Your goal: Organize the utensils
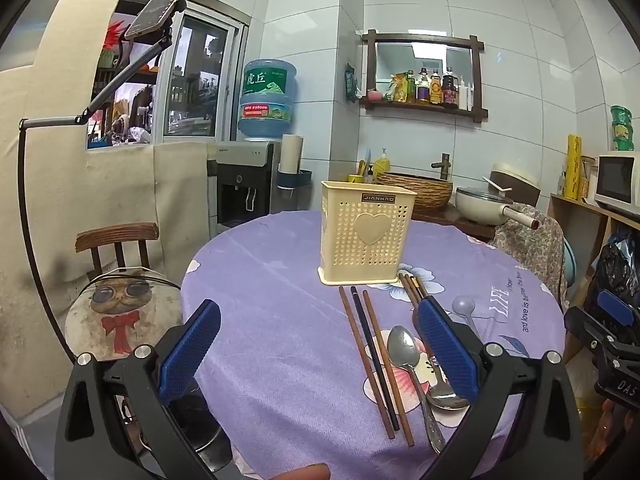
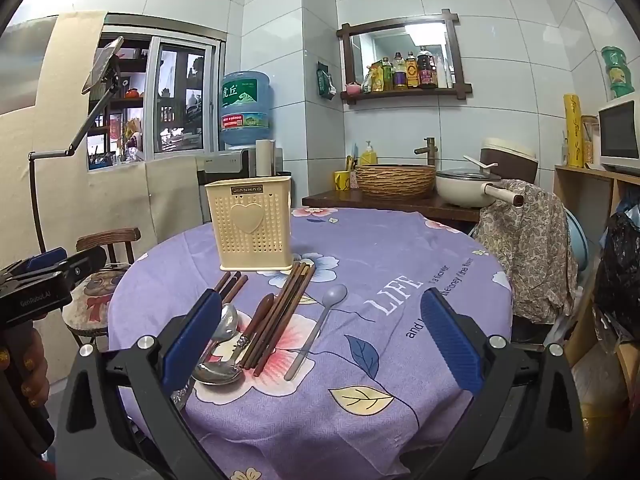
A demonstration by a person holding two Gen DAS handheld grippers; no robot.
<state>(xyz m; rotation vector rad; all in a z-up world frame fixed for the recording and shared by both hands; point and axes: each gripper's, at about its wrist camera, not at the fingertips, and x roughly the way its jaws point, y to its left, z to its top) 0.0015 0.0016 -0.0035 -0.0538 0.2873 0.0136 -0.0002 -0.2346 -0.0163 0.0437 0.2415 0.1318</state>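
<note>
Utensils (image 2: 276, 320) flat ahead between open right gripper (image 2: 320, 336) jaws, seemingly untouched

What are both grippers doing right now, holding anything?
Left gripper: open, holding nothing.
Right gripper: open, holding nothing.

Both grippers, left gripper (image 1: 318, 354) and right gripper (image 2: 320, 338), have black frames, silver screws, ribbed blue pads, and possibly white lettering.
</note>
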